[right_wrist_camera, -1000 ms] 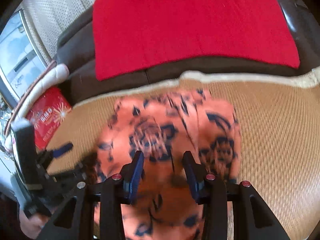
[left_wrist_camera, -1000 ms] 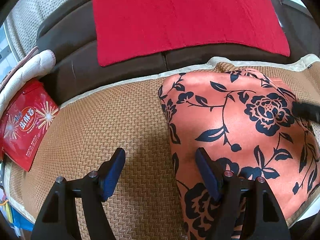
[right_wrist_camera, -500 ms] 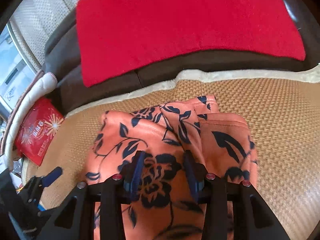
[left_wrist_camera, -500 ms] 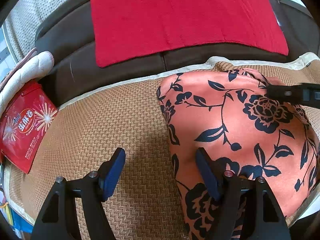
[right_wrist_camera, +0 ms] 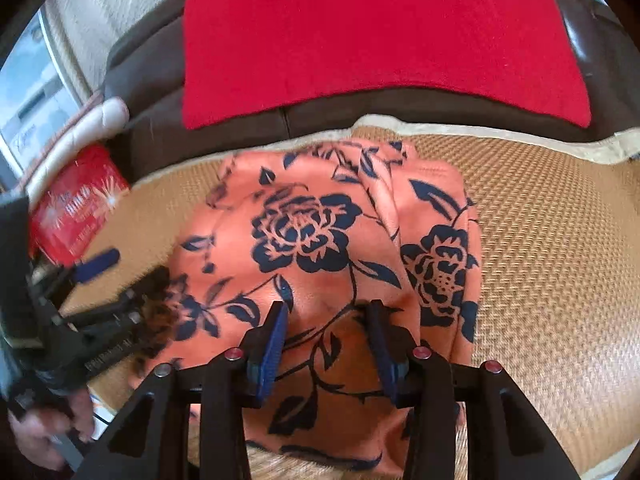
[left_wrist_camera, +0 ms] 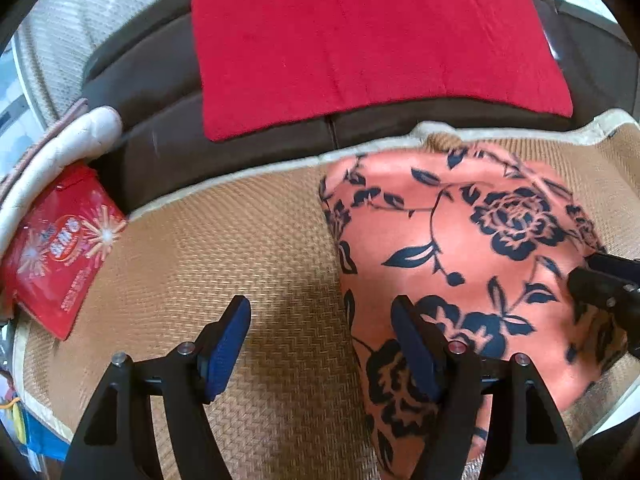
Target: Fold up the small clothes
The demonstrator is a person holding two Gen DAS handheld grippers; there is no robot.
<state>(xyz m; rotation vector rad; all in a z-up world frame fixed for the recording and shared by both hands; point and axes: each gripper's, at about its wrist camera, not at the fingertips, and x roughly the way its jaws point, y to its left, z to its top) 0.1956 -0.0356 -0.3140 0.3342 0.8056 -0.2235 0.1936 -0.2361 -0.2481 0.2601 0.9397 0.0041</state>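
- On the woven mat [left_wrist_camera: 256, 240], floral garment [left_wrist_camera: 452, 248] lies at 3 o'clock of left gripper [left_wrist_camera: 320, 344], fingers spread, empty.
- Right gripper [right_wrist_camera: 326, 344] fingers half apart over the cloth, pinching nothing; slick fabric could slide and undo the fold.

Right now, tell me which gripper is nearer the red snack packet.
Left. The left gripper hangs open over the woven mat, between the red snack packet and the floral garment. The right gripper sits over that garment, farther from the packet.
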